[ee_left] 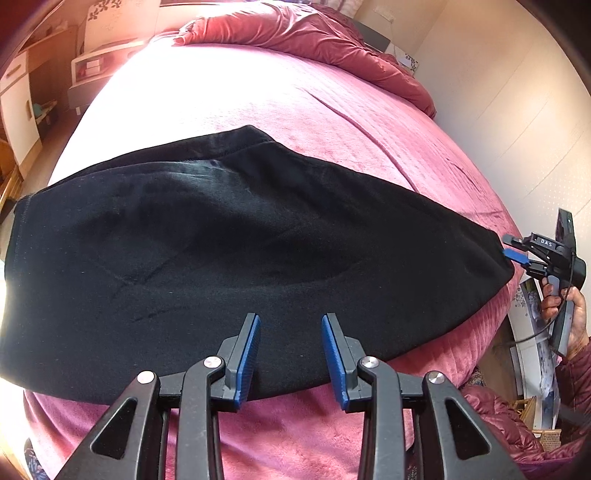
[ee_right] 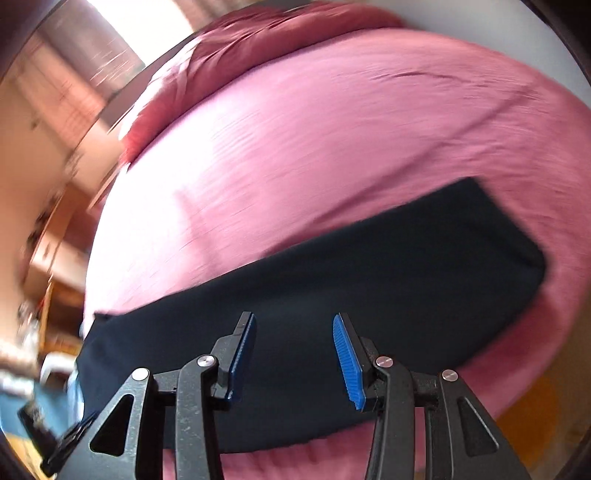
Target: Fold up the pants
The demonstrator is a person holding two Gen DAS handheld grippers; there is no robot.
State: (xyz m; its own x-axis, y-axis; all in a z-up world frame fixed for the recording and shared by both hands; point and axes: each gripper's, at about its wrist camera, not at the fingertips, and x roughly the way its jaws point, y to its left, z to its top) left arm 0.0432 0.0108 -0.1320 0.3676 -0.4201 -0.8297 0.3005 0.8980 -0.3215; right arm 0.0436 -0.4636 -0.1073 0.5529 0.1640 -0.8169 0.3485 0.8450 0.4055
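Left wrist view shows the black pants (ee_left: 236, 251) laid flat across the pink bedspread (ee_left: 332, 110), apparently already doubled leg over leg, with the broad end toward the left of the view and the narrow end tapering to the right. They lie along the near edge of the bed, which likely keeps both ends within reach for the next fold.

Over the pants' near edge hovers the left hand-held gripper (ee_left: 290, 354), its blue pads parted around a moderate gap with nothing between them; no cloth is pinched. Beside the pants' narrow end sits the right hand-held gripper (ee_left: 517, 254), carried in a person's hand (ee_left: 565, 314), a blue pad just beside the hem, probably placed to take that end.

Right wrist view is smeared, yet its own fingers stand apart and empty above the dark cloth (ee_right: 332, 295). Beyond the pants, a rumpled red duvet (ee_left: 295, 33) is heaped at the far end of the bed.
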